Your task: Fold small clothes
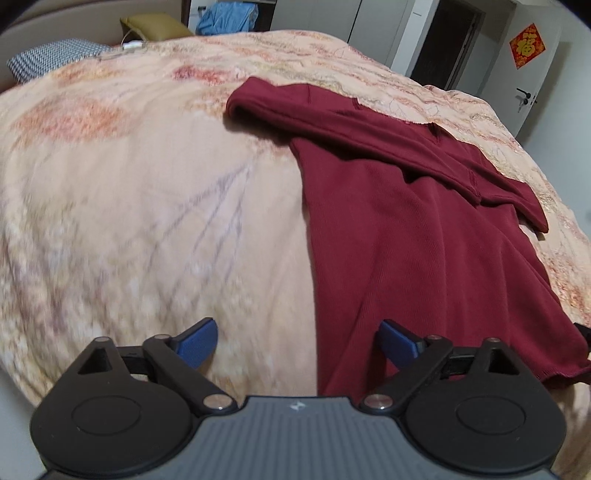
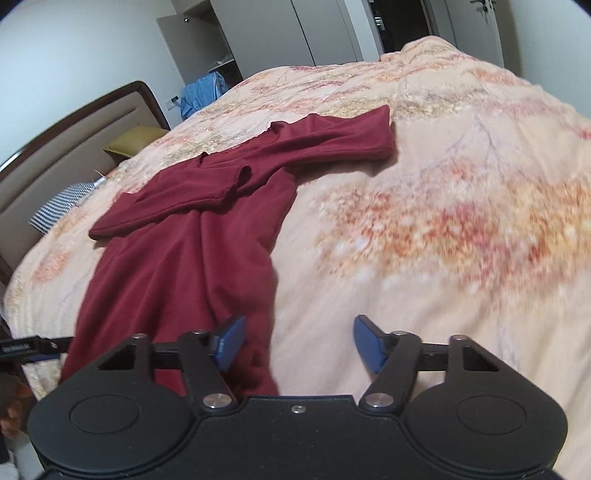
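Garment spread on the bed, a gripper at each side of its near hem.

In the left wrist view the garment (image 1: 406, 229) lies on the bed (image 1: 147, 184) in the right half of the frame, sleeves folded across its upper part; the left gripper (image 1: 297, 341) sits bottom centre, wide apart, one of its fingers (image 1: 397, 338) over the cloth. A pillow (image 1: 51, 59) lies upper left. In the right wrist view the garment (image 2: 184, 258) runs left of centre; the right gripper (image 2: 299, 341) gapes at the bottom.

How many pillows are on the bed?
2. A blue-and-white checked pillow lies at the head of the floral peach bedspread, and an olive-green pillow leans against the headboard behind it. Others may sit out of view.
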Demonstrator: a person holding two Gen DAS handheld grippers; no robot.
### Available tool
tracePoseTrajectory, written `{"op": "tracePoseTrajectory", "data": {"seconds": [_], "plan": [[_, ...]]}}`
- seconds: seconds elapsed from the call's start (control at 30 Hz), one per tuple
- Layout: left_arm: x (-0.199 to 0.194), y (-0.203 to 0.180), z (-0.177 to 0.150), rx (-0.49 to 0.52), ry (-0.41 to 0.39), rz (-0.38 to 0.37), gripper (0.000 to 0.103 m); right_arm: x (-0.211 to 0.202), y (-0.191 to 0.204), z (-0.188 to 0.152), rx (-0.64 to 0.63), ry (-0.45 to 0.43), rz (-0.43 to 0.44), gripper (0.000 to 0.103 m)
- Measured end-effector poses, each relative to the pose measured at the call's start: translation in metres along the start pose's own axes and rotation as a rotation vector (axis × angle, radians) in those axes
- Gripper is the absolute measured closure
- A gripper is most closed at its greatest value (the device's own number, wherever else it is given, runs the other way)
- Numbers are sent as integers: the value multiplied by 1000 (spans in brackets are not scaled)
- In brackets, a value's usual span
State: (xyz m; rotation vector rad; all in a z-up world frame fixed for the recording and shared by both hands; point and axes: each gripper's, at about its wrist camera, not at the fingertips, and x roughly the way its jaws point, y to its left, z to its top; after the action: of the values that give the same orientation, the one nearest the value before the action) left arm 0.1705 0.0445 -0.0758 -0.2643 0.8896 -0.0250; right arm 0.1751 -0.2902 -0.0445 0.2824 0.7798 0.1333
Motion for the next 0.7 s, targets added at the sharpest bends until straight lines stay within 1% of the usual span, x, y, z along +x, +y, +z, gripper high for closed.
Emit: {"op": "tracePoseTrajectory", "data": {"seconds": [0.07, 0.2, 0.3, 0.37, 0.43, 0.53, 0.63, 0.7], "plan": [[-1, 3, -4, -31, 18, -9, 16, -5, 1, -5, 17, 0, 8, 44], [-5, 11, -9, -103, 45, -41, 18, -15, 2, -14, 43, -2, 18, 47], [-6, 20, -10, -176, 59, -70, 19, -18, 2, -19, 54, -3, 21, 49], [-8, 28, -9, -232, 56, -86, 20, -20, 2, -21, 63, -5, 24, 50], [-11, 35, -8, -286, 31, -96, 20, -23, 2, -22, 70, -8, 26, 50], [-13, 40, -5, -315, 1, -85, 21, -25, 1, -23, 82, -13, 25, 50], [-2, 37, -1, -315, 29, -51, 31, -25, -1, -26, 110, -7, 32, 50], [4, 31, -1, -295, 34, -27, 33, -25, 1, -27, 115, -4, 39, 51]]}}
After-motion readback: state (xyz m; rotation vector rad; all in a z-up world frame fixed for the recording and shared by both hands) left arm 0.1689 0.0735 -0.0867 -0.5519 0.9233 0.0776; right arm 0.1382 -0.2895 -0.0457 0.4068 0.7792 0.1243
